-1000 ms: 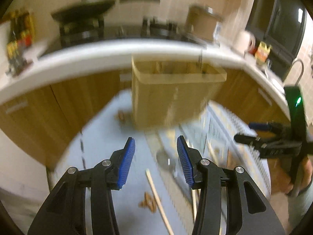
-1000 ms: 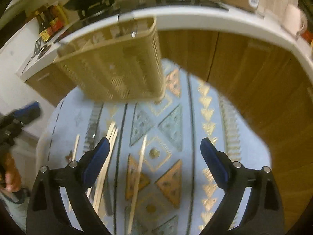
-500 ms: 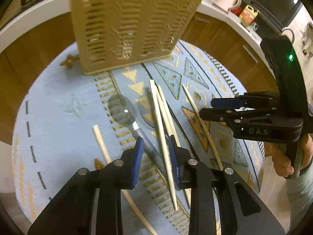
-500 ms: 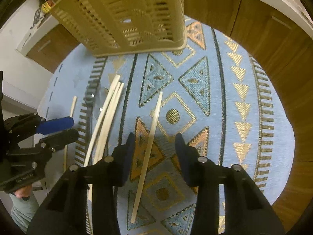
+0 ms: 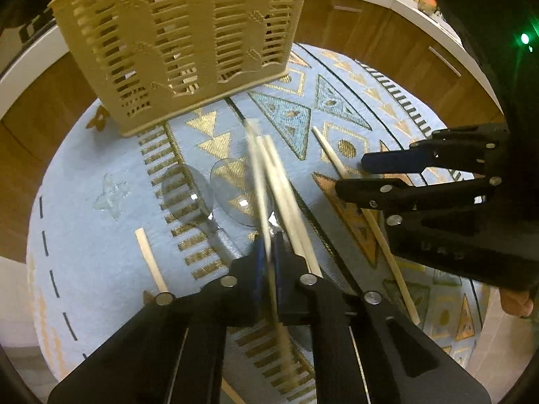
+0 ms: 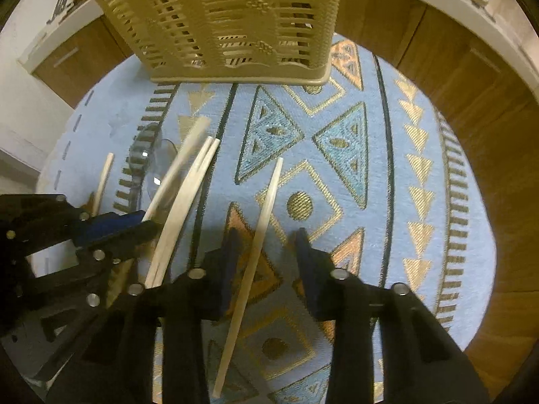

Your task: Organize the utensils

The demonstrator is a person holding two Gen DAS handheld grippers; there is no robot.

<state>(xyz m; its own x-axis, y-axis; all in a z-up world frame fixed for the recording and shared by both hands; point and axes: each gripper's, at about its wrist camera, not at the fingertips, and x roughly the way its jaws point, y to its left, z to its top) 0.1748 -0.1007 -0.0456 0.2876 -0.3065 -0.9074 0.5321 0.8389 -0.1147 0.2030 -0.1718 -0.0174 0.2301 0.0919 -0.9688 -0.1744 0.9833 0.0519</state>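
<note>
Chopsticks are the step in hand: you are picking them off the patterned blue mat [image 6: 370, 175] to drop into the slotted beige utensil basket [image 5: 188, 43] standing at its far edge. Your left gripper [image 5: 267, 252] has just closed and is clamped on one chopstick [image 5: 259, 181] from the bundle, though blur makes it hard to say whether a second stick is caught too. Your right gripper [image 6: 266, 252] has been closing around a lone chopstick [image 6: 259, 235] lying between its jaws; the pads look not yet pressed on it. Next, finish that squeeze, then lift both sticks clear of the clear plastic spoons [image 5: 188, 192] and tip them upright over the basket.
</note>
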